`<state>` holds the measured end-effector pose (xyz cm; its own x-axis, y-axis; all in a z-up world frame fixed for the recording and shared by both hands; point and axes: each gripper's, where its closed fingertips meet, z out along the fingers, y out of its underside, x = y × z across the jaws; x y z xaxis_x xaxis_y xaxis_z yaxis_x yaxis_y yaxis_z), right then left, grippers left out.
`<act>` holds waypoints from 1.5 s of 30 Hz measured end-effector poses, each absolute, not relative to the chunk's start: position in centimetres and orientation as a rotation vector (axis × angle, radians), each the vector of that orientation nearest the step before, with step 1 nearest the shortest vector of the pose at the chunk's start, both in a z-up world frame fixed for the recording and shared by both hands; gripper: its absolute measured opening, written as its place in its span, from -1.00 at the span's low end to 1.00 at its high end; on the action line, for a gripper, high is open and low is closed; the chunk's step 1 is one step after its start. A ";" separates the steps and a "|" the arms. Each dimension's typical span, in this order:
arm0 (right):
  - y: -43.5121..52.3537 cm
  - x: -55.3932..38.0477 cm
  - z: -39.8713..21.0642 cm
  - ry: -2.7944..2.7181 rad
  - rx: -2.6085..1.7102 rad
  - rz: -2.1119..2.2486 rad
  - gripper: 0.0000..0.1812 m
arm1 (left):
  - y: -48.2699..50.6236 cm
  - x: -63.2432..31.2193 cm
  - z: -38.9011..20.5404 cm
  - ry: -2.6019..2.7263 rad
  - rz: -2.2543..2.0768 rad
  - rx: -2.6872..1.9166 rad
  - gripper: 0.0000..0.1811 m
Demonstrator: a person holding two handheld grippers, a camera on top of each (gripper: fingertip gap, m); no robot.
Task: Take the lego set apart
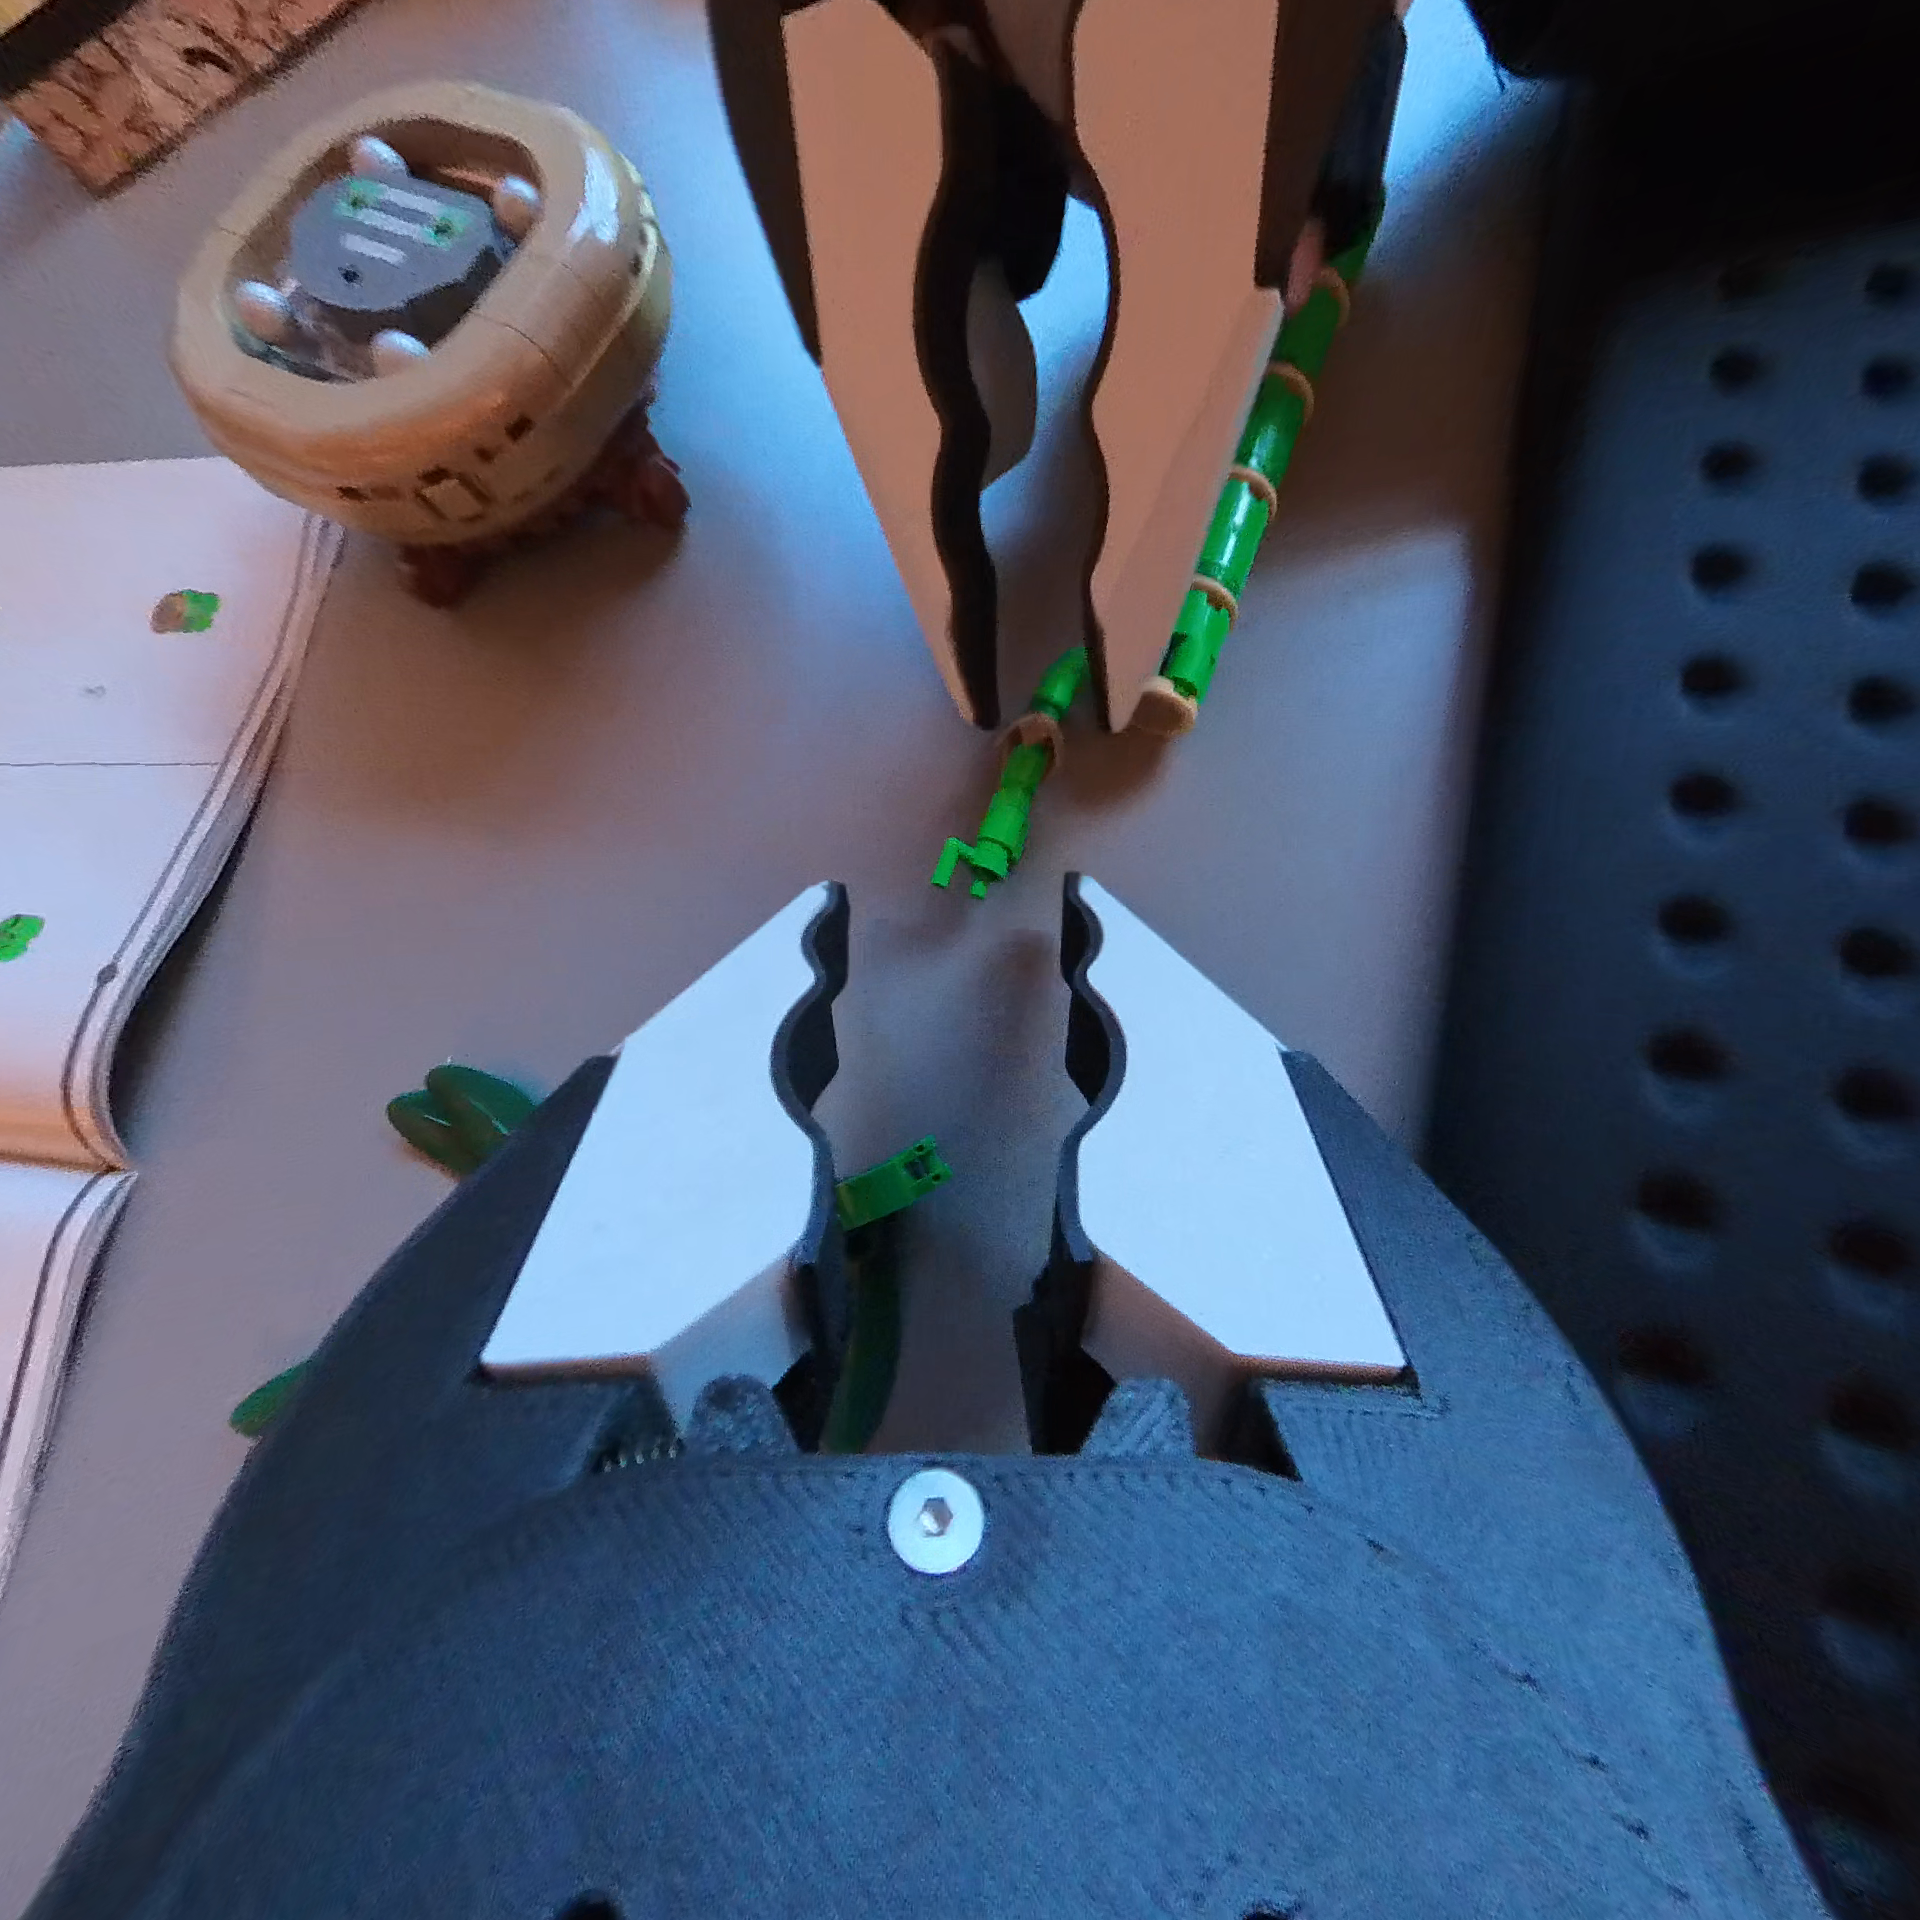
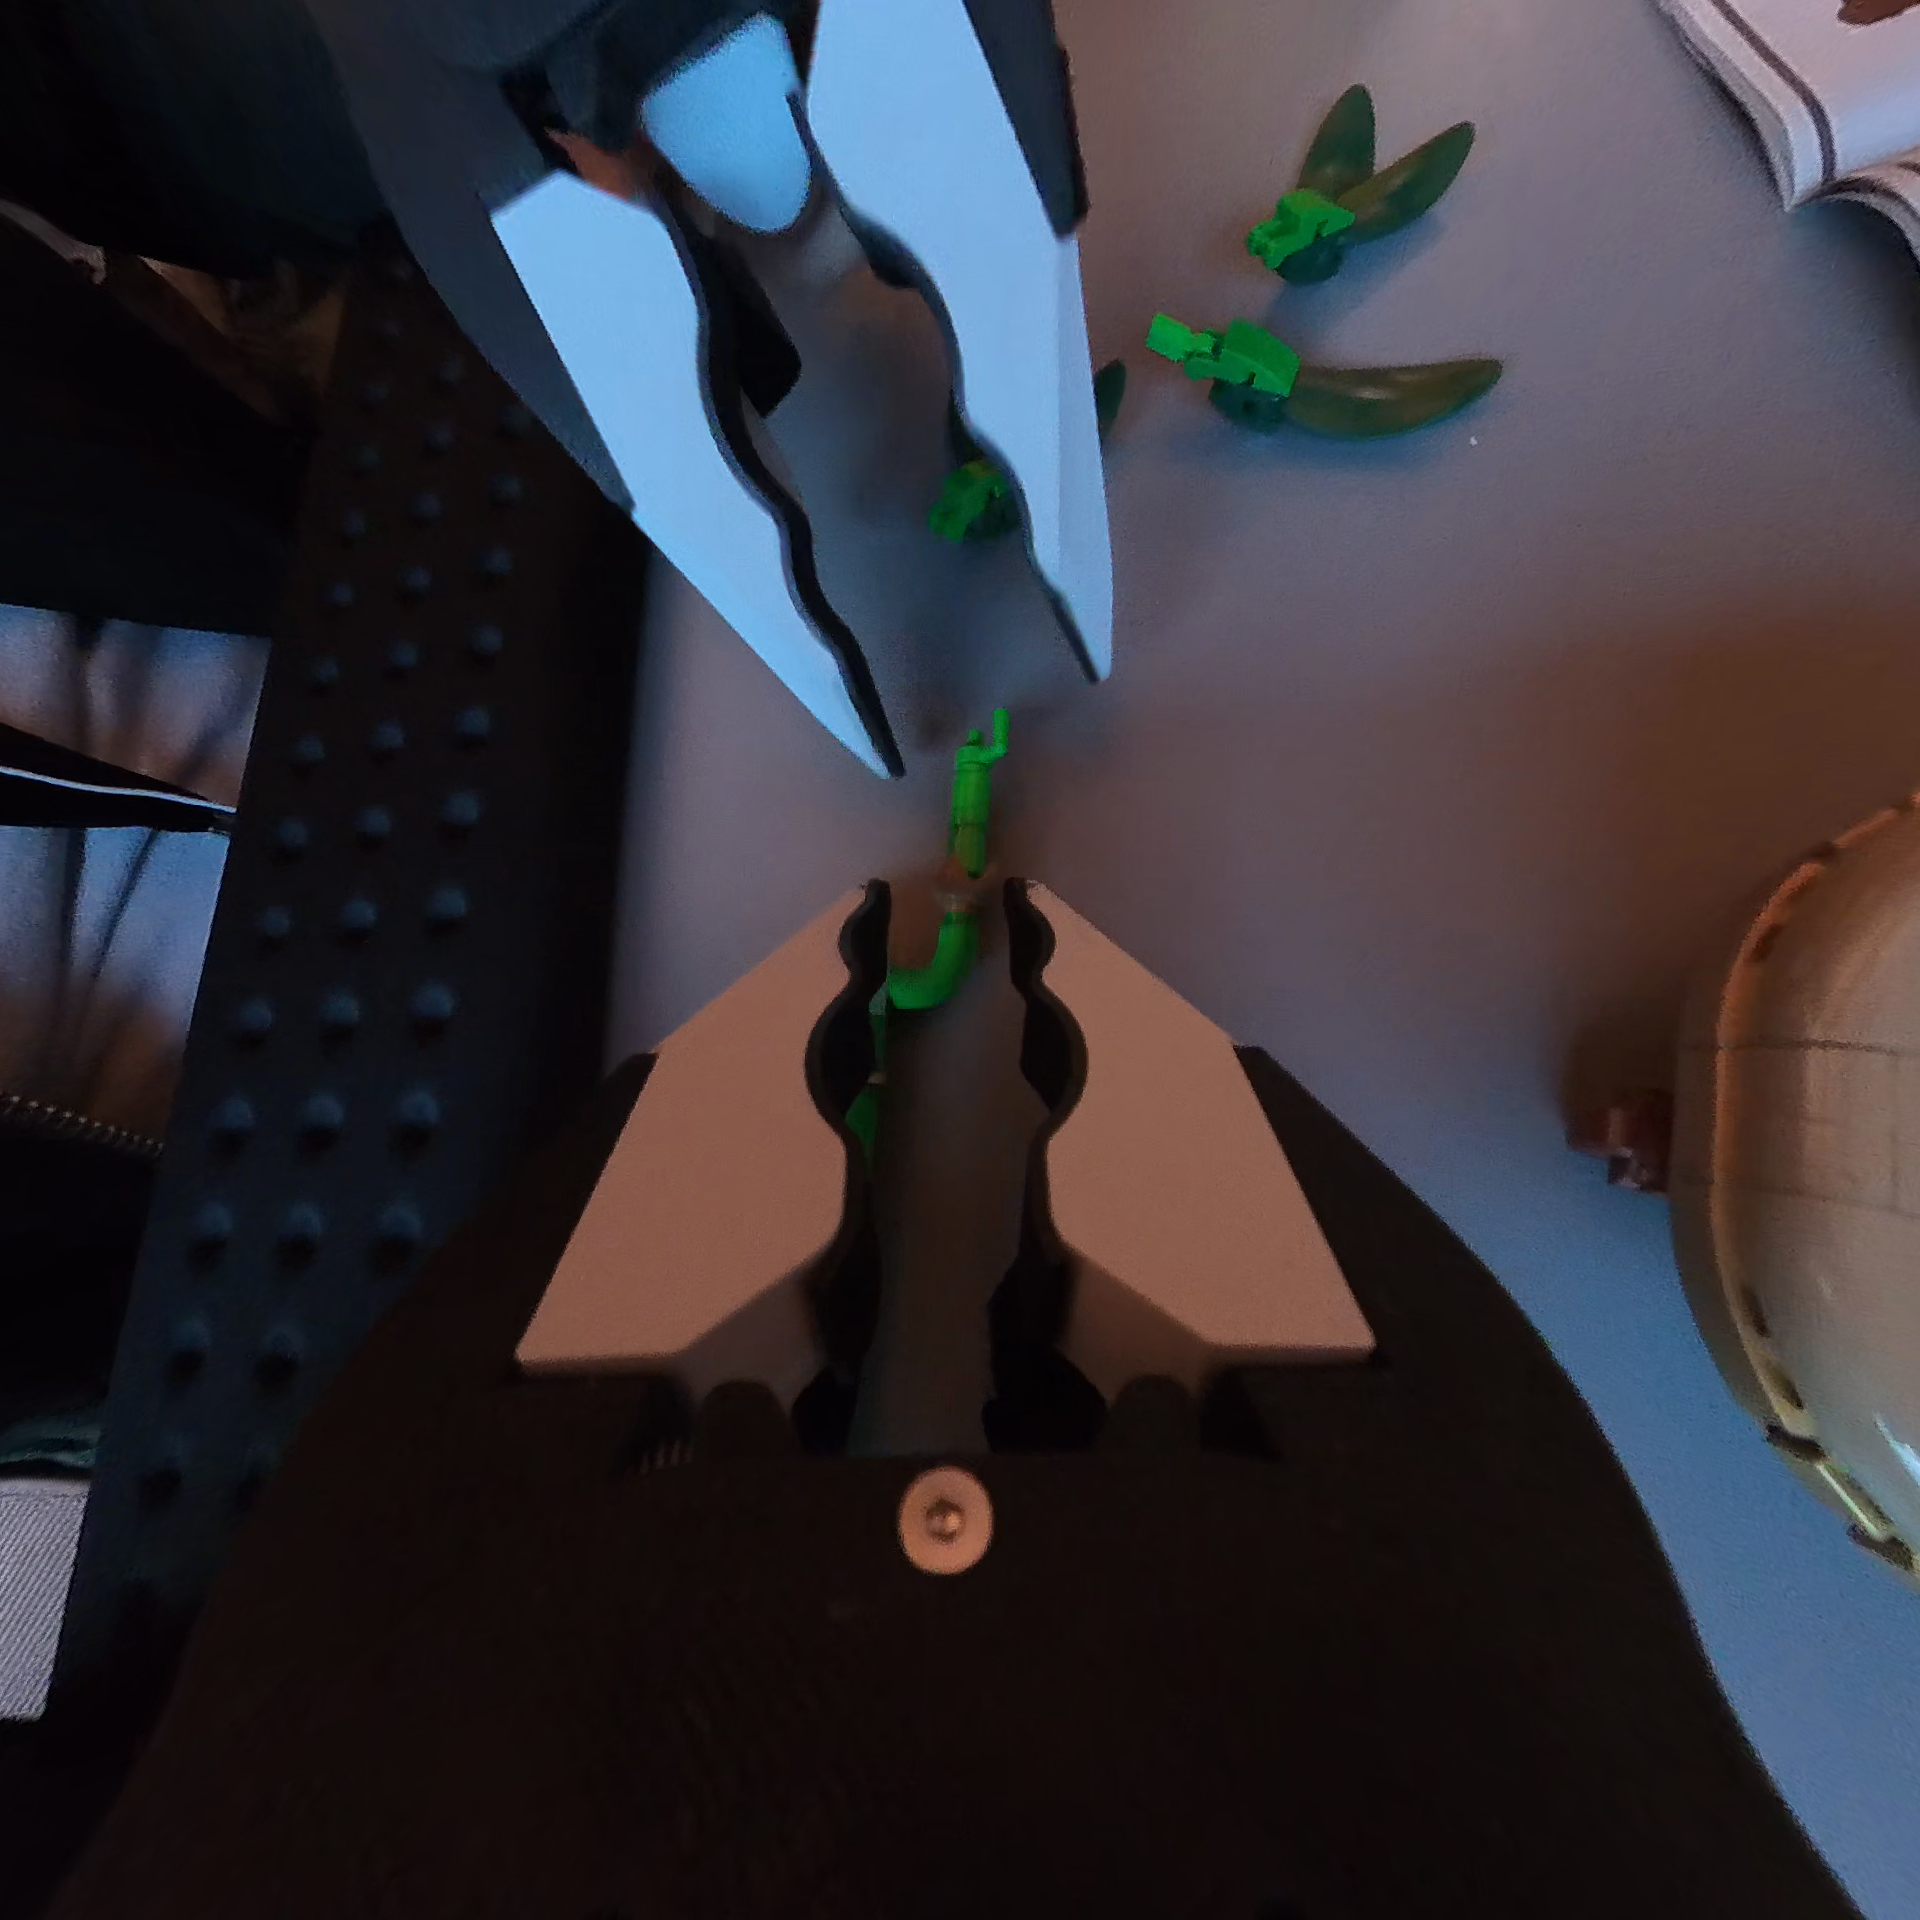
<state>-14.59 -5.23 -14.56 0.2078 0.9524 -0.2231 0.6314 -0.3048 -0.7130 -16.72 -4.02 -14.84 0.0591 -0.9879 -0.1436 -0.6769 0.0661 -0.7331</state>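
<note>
A green bamboo stem with tan rings (image 1: 1262,447) lies on the grey table (image 1: 623,831). Its thin side branch (image 1: 1013,800) ends in a small clip. My right gripper (image 1: 1044,717) comes in from the top and straddles this branch with a narrow gap between its jaws. In the right wrist view the branch (image 2: 966,810) runs out from between the right gripper's tips (image 2: 948,890), with small gaps on both sides. My left gripper (image 1: 954,894) is open and empty, its tips just short of the branch's clip end. It also shows in the right wrist view (image 2: 987,722).
A round tan lego pot (image 1: 416,332) stands at the back left and shows in the right wrist view (image 2: 1818,1195). Loose green leaf pieces (image 2: 1351,384) lie on the table, some under my left gripper (image 1: 457,1122). An open booklet (image 1: 125,779) lies left. A black perforated panel (image 1: 1714,831) lines the right. Both grippers' tips are close together, under 4 cm apart. The round tan lego pot (image 1: 416,332) is about equally far from each gripper, around 12 cm.
</note>
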 end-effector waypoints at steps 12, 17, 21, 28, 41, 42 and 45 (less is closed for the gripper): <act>-5.2 -16.6 -15.3 -1.591 -1.911 0.770 -0.92 | -5.4 -16.3 -13.2 1.559 -1.066 -1.838 -0.85; -5.9 -17.0 -14.8 -1.656 -1.817 0.746 -0.92 | -6.1 -16.5 -14.1 1.620 -1.070 -1.857 -0.80; -6.0 -17.1 -14.6 -1.677 -1.765 0.712 -0.92 | -6.3 -16.5 -14.0 1.641 -1.058 -1.827 -0.93; -5.8 -17.1 -13.7 -1.646 -1.721 0.714 -0.92 | -6.7 -17.1 -14.3 1.692 -1.019 -1.807 -0.77; -6.0 -17.5 -13.3 -1.645 -1.685 0.721 -0.92 | -6.5 -16.7 -12.9 1.608 -1.110 -1.807 -0.93; -6.1 -17.6 -13.1 -1.634 -1.681 0.744 -0.92 | -6.6 -16.6 -12.5 1.599 -1.126 -1.789 -0.94; -6.1 -17.7 -12.8 -1.630 -1.687 0.723 -0.92 | -6.6 -16.7 -12.2 1.594 -1.118 -1.771 -0.94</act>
<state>-17.72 -6.06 -12.84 0.0642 0.9960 0.0619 0.6228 0.0085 -0.7823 -16.66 -6.57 -12.17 -0.0249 -0.9704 0.2401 -0.5564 -0.1861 -0.8098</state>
